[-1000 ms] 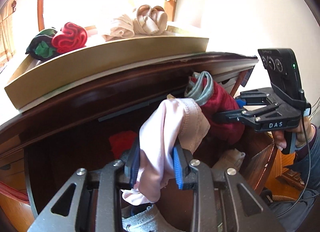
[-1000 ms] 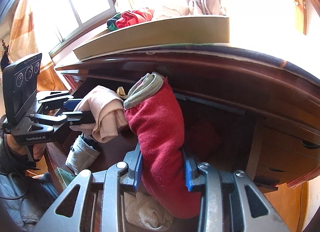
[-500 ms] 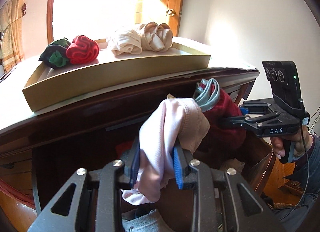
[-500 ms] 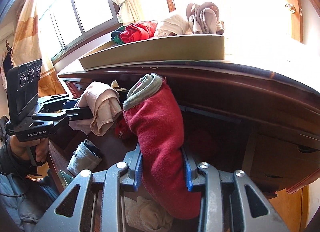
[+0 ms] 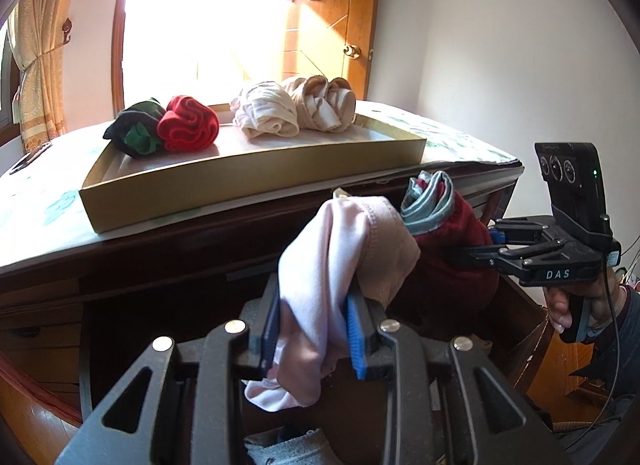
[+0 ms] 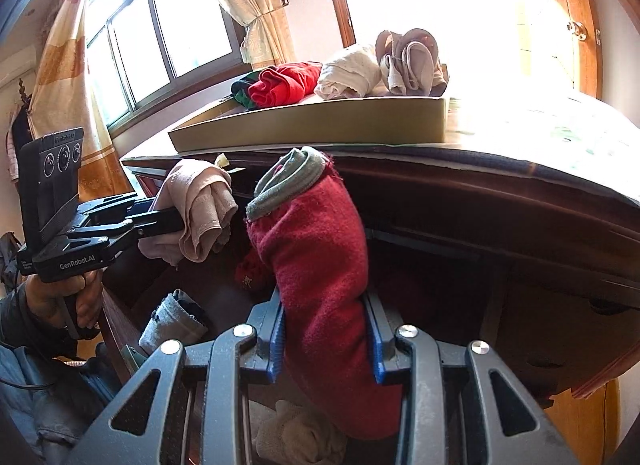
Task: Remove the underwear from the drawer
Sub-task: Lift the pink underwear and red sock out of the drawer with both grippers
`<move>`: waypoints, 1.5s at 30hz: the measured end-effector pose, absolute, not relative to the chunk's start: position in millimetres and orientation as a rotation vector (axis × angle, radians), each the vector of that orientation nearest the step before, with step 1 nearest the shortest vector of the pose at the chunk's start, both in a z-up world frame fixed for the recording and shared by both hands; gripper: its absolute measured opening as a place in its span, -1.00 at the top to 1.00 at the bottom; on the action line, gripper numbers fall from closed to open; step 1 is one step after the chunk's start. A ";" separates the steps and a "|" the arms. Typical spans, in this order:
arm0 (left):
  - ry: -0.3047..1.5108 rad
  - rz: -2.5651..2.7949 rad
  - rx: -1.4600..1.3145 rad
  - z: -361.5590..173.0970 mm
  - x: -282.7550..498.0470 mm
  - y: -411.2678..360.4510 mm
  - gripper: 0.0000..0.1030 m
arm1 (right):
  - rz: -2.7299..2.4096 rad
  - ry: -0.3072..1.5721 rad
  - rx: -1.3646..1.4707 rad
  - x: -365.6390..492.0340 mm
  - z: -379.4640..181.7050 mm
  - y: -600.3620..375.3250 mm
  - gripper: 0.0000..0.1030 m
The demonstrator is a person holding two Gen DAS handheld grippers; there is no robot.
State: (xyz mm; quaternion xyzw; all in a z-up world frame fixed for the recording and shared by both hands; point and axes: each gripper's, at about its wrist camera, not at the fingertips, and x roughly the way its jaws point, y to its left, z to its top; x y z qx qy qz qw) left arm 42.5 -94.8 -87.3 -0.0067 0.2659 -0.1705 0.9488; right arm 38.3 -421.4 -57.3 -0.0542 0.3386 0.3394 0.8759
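**Over the open drawer, a garment in each gripper**

Above the dark wooden drawer (image 6: 132, 305), the left gripper (image 5: 312, 329) has its blue ribbed fingers (image 5: 356, 341) clamped on soft pale pink underwear (image 5: 340, 257), bunched and drooping. Just beside it, the right gripper (image 6: 326, 341) is clamped on fuzzy dark red underwear (image 6: 316, 265) with a grey waistband, standing upright. Both pieces hang just below the desk (image 5: 48, 225) edge, which overhangs the drawer. On the desk sits a shallow gold cardboard tray (image 5: 240, 181) carrying four rolled pieces: green-black, red, cream, beige. A grey roll (image 6: 168, 325) and a cream knit bundle (image 6: 292, 437) lie inside the drawer.
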 end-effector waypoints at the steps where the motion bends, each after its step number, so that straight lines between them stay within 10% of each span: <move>1: 0.540 -0.347 -0.012 -87.2 42.6 -95.0 0.47 | 0.708 0.702 -0.114 37.8 -57.2 -421.3 0.31; 45: 0.334 -0.273 0.007 -78.6 11.8 -91.1 0.47 | 0.753 0.350 -0.094 -10.9 -36.8 -442.0 0.31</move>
